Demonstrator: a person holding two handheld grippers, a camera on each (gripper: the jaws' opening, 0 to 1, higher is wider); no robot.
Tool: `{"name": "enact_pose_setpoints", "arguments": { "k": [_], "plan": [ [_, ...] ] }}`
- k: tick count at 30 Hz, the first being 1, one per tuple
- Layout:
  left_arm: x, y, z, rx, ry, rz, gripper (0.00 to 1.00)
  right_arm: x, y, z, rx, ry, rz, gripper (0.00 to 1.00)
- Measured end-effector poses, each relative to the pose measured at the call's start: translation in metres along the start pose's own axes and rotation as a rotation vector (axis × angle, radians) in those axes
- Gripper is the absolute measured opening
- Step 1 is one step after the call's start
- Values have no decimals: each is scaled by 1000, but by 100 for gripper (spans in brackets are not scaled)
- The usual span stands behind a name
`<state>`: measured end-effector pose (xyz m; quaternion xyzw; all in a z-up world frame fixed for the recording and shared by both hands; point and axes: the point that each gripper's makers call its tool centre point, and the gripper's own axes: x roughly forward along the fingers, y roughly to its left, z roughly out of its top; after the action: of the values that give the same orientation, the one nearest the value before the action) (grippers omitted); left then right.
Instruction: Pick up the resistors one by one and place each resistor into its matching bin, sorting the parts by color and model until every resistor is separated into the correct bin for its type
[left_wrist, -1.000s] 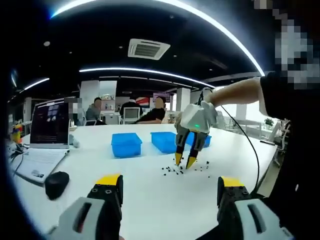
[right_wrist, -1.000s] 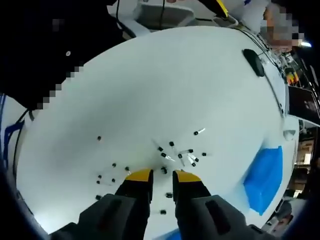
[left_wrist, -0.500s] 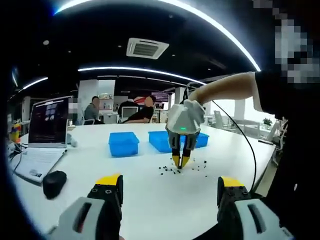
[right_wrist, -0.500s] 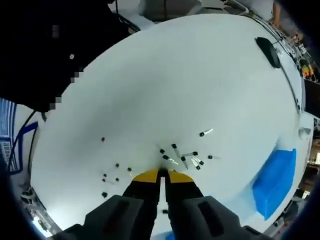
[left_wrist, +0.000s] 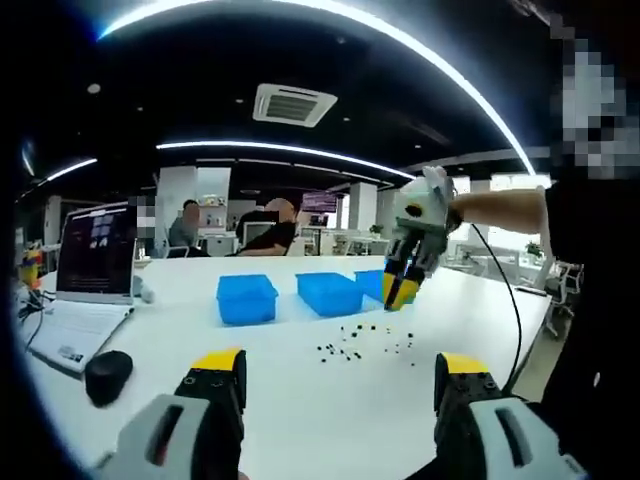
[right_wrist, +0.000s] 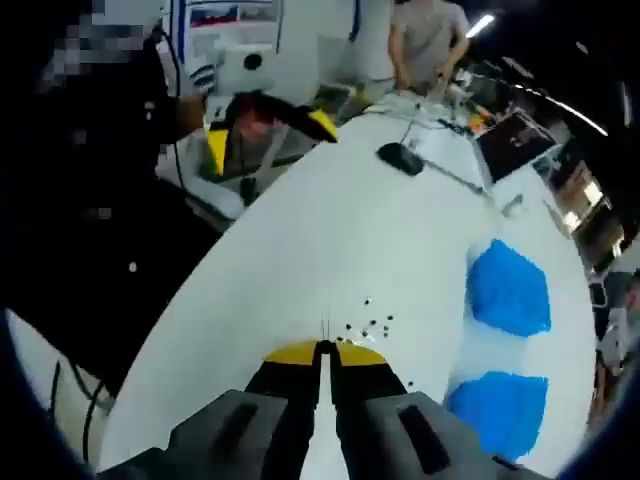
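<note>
Three blue bins (left_wrist: 330, 293) sit just beyond the scattered resistors (left_wrist: 362, 341); your right gripper (left_wrist: 400, 292), jaws pressed together, hangs above the rightmost bin, possibly pinching one, too small to tell; left gripper (left_wrist: 340, 375) spread, well back

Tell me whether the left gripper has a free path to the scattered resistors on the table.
Probably yes: the left gripper is open, bare white table lies between it and the resistors, and the right gripper is lifted near the bins.
</note>
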<state>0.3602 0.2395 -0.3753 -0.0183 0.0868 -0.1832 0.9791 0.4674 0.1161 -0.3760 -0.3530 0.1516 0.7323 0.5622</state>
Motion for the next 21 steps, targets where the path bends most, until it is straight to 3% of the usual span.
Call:
{"name": "enact_pose_setpoints", "arguments": {
  "k": [2, 5, 6, 8, 14, 18, 21],
  "plan": [
    [1, -1, 2, 3, -7, -1, 77, -17, -5, 6, 128, -118, -120, 7],
    [2, 0, 7, 7, -23, 8, 77, -41, -2, 6, 229, -239, -255, 7],
    [2, 0, 8, 5, -28, 11, 77, -52, -1, 5, 257, -286, -347, 7],
    [3, 1, 10, 4, -33, 15, 77, -66, 7, 5, 326, -376, -426, 6],
    [7, -2, 14, 12, -40, 13, 77, -104, 22, 4, 439, -579, -706, 6],
    [6, -3, 16, 14, -45, 13, 77, -114, 29, 7, 456, -640, -807, 6],
    [5, -2, 16, 14, -45, 14, 77, -112, 29, 13, 455, -648, -819, 6]
  ]
}}
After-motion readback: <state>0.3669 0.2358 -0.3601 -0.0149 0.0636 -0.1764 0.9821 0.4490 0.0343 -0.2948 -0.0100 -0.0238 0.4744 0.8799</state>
